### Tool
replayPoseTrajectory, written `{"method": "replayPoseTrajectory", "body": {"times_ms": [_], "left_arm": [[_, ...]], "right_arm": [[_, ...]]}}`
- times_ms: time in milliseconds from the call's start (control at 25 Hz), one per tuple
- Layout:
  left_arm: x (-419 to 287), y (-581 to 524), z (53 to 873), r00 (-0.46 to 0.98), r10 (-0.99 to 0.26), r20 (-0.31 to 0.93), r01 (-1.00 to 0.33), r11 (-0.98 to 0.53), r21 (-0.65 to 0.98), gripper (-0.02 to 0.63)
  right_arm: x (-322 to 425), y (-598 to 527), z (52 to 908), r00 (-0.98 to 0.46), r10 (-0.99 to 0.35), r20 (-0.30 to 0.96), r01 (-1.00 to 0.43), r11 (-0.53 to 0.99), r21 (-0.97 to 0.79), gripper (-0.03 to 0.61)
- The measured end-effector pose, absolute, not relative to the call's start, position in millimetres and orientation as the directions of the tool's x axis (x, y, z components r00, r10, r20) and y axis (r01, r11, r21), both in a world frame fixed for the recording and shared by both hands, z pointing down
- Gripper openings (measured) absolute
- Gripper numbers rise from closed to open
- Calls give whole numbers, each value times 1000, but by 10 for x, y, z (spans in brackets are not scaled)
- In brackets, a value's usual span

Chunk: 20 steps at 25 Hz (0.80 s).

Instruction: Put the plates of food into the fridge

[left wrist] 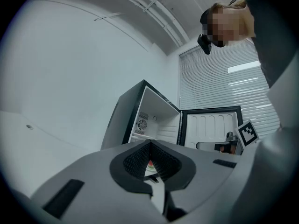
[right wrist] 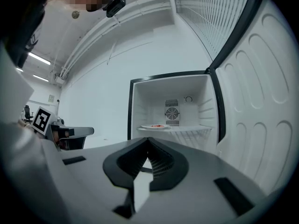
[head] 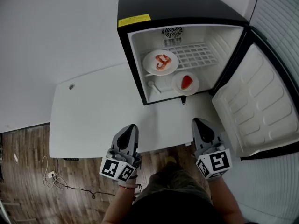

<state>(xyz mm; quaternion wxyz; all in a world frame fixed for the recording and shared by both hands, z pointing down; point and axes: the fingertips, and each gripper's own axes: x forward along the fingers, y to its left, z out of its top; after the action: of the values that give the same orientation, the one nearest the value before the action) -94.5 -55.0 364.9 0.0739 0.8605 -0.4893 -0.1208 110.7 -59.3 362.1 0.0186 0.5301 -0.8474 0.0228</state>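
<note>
Head view: the left gripper point(head: 130, 129) is closed on nothing. Ahead, both plates sit inside the fridge point(head: 182, 3), the shrimp plate point(head: 160, 62) on the shelf and the red-food plate point(head: 185, 83) seemingly below it. The right gripper point(head: 199, 123), likewise closed and empty, is nearer the open door point(head: 254, 101).

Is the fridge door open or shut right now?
Open. The door stands swung wide to the right of the fridge, and the shelf plate and the lower plate show inside.
</note>
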Motion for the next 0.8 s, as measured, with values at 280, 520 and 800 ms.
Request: {"method": "replayPoseTrajectory", "body": {"times_ms": [280,520,800], "left_arm": [[-930,-617,3665,497,-858,-131,-820,-513,251,6],[-916,-679,3669,500,-857,-128,-819,-515,252,6],[-930,-741,3691,495,-860,-122,-822,-509,255,6]], "right_arm": [[1142,-618,3650,-424,-903,70,-905,426,19,6],[1123,-673,3651,-439,-896,69,-894,443,65,6],[1115,-737,3655,-438,-896,66,-895,442,63,6]]}}
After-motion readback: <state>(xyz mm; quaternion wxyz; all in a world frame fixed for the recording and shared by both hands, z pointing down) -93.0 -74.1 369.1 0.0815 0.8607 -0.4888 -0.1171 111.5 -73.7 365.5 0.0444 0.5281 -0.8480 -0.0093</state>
